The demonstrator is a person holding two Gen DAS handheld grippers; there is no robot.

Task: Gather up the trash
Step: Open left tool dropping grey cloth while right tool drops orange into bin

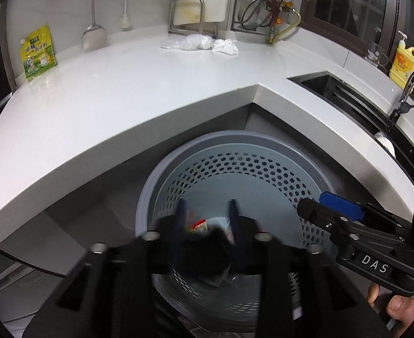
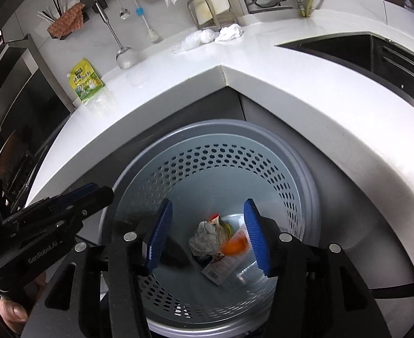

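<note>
Left wrist view: the left gripper hangs over the mouth of the perforated grey bin, its fingers parted by a moderate gap with nothing between them.
Right wrist view: the right gripper is also above the bin, fingers spread wide and empty, blue pads facing each other.
Trash in bin: a crumpled paper ball, an orange-and-white printed wrapper and a clear plastic cup lie together on the bin floor, touching one another.
Trash on counter: a crumpled clear plastic bag and a white tissue wad sit side by side near the back of the white countertop, just in front of the metal rack.
Other counter items: a yellow-green pouch stands at the far left; a yellow detergent bottle stands beyond the sink.
Bin position: on the floor, tucked into the inner corner below the counter edge.
</note>
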